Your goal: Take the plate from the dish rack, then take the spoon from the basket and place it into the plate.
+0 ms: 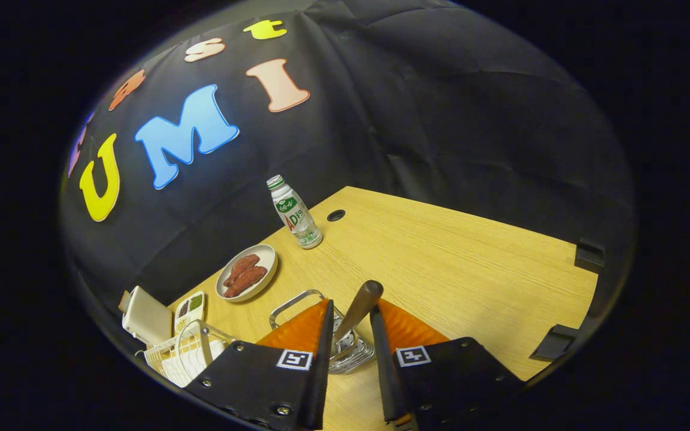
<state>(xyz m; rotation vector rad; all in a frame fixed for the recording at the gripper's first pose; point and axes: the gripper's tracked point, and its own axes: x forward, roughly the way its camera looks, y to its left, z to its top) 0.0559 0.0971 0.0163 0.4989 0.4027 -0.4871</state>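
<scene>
Tool point(352, 326) spread, fingers either side of spoon point(360, 306) handle, not clearly pressing it. Spoon upright-tilted in wire basket point(297, 302) on table point(471, 263). Rack point(180, 353) to left; dish point(248, 272) of sausages and bottle point(294, 212) beyond.

A bottle point(296, 212) stands beyond a sausage dish point(247, 272).

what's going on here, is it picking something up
A hand-held gripper is at the wire basket on the wooden table, its fingers either side of a brown spoon handle that sticks up from the basket. Whether both fingers press it is unclear. The white dish rack sits beside the basket, with a plate of sausages and a drink bottle beyond.
</scene>
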